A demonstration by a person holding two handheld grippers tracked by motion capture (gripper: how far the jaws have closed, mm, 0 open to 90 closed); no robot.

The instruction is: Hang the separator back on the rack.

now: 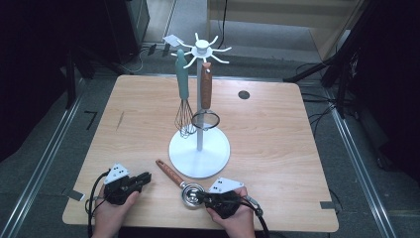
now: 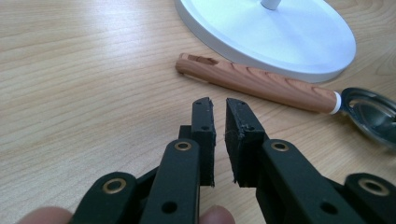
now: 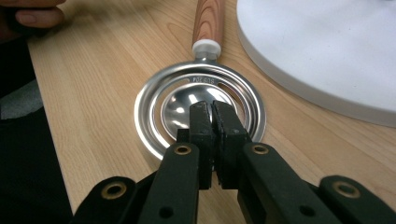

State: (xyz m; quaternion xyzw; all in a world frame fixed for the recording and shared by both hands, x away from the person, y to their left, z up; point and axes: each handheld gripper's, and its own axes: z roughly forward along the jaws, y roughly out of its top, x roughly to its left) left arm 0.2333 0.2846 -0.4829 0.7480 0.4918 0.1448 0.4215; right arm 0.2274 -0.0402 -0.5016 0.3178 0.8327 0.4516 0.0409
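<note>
A utensil with a wood-grain handle (image 1: 168,172) and a round steel bowl (image 1: 192,194) lies flat near the table's front edge, beside the white stand's base (image 1: 199,151). My right gripper (image 1: 204,198) is shut, with its pads together over the steel bowl (image 3: 159,107). The bowl's near rim runs under the jaws, and I cannot tell whether they pinch it. My left gripper (image 1: 143,179) rests low on the table left of the handle (image 2: 261,84). The left gripper (image 2: 218,105) points at the handle from a short way off, all but shut, with a thin slit between the pads and nothing in it.
The white stand (image 1: 200,47) carries a teal-handled whisk (image 1: 182,84) and a brown-handled wire ring tool (image 1: 205,89) on its hooks. Its broad base (image 2: 280,32) lies just beyond the utensil. A dark round hole (image 1: 243,94) marks the table's far right. Cables trail on the floor around.
</note>
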